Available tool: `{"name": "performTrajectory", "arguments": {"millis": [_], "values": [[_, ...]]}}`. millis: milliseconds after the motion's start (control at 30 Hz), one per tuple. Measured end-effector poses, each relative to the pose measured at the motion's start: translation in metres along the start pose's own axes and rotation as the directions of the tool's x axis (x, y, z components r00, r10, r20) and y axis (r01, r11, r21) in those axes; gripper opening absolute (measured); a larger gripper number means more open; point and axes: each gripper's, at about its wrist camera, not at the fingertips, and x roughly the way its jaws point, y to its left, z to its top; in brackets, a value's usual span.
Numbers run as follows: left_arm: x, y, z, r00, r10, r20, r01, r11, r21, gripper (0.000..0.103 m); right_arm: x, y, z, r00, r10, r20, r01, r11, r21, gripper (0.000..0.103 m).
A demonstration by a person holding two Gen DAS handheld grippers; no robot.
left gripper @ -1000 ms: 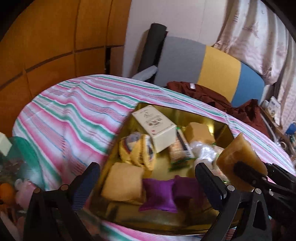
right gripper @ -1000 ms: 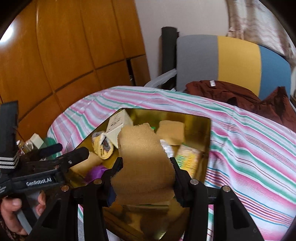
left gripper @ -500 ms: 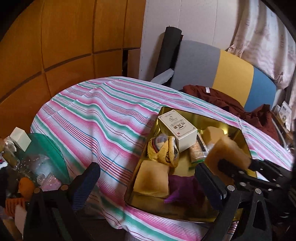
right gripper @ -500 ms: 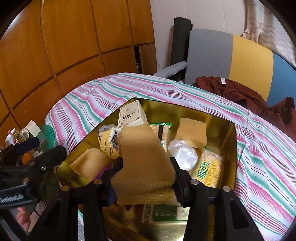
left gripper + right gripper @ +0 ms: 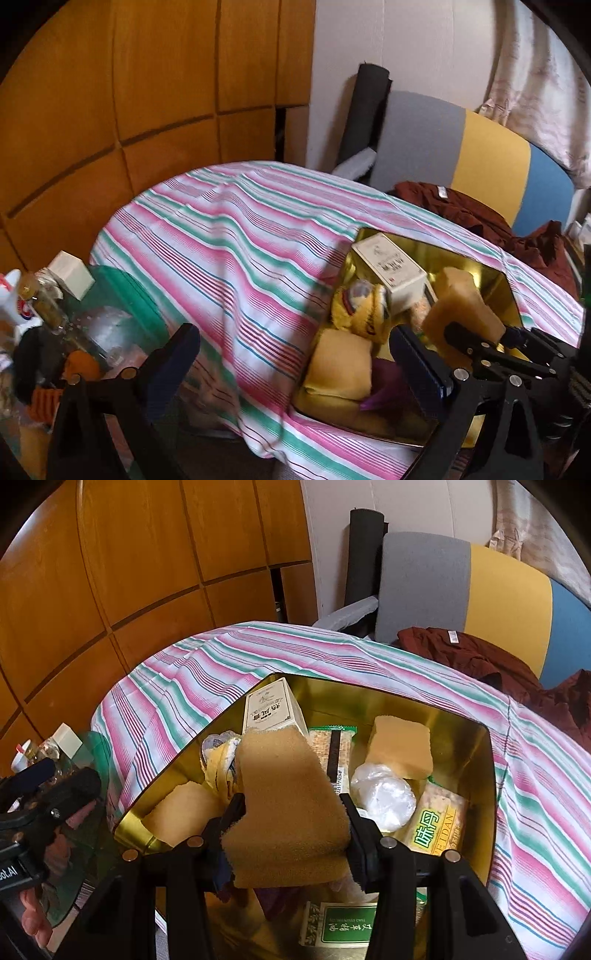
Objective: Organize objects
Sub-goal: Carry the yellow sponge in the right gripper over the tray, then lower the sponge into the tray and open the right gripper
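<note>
My right gripper (image 5: 291,808) is shut on a tan sponge (image 5: 284,794), held tilted above the near half of the gold tin (image 5: 402,709). The left wrist view shows the same sponge (image 5: 461,310) over the tin's (image 5: 461,254) right side. Inside the tin lie a white box (image 5: 271,709), a second sponge (image 5: 402,749), a third sponge (image 5: 181,812), a yellow cloth toy (image 5: 219,760), a white plastic bundle (image 5: 382,797) and snack packets (image 5: 436,827). My left gripper (image 5: 295,343) is open and empty, above the striped cloth just left of the tin.
The tin sits on a table under a pink, green and white striped cloth (image 5: 229,240). Left of it is a green glass side table (image 5: 122,295) crowded with bottles and small items. A grey, yellow and blue chair (image 5: 461,583) with a brown garment (image 5: 469,653) stands behind. Wooden panels fill the left.
My left gripper has drawn back and left, away from the tin, and rose a little. My right gripper has carried the sponge further over the tin and slightly lower.
</note>
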Motion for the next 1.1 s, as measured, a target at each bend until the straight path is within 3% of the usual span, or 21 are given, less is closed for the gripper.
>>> {"name": "performTrajectory", "arguments": {"millis": [100,200,467,833,967,1100], "values": [[-0.004,-0.001,0.0,0.999,0.033,0.036,-0.033,0.999,0.004,0.103,0.001,0.0,0.001,0.999,0.048,0.009,-0.048,0.999,0.012,0.051],[-0.007,-0.005,-0.001,0.997,0.051,0.059,-0.052,0.998,0.022,0.103,0.0,0.002,0.0,0.999,0.044,0.012,-0.044,0.999,0.01,0.054],[-0.004,-0.008,-0.006,0.999,0.041,0.028,-0.042,0.999,0.016,0.103,-0.018,-0.006,-0.007,0.998,-0.041,0.045,0.04,0.999,0.028,0.055],[0.002,-0.028,-0.019,0.999,0.014,-0.043,-0.01,0.997,0.08,0.103,-0.027,-0.011,-0.016,0.993,-0.116,-0.038,0.119,0.99,0.076,0.056],[-0.002,-0.038,-0.02,0.998,0.016,-0.06,-0.009,0.993,0.114,0.103,-0.042,-0.005,-0.013,0.987,-0.156,-0.024,0.157,0.984,0.079,0.07],[-0.007,-0.039,-0.02,0.998,0.032,-0.055,-0.025,0.992,0.121,0.103,-0.054,-0.004,-0.009,0.973,-0.229,0.001,0.228,0.97,0.079,0.071]]}}
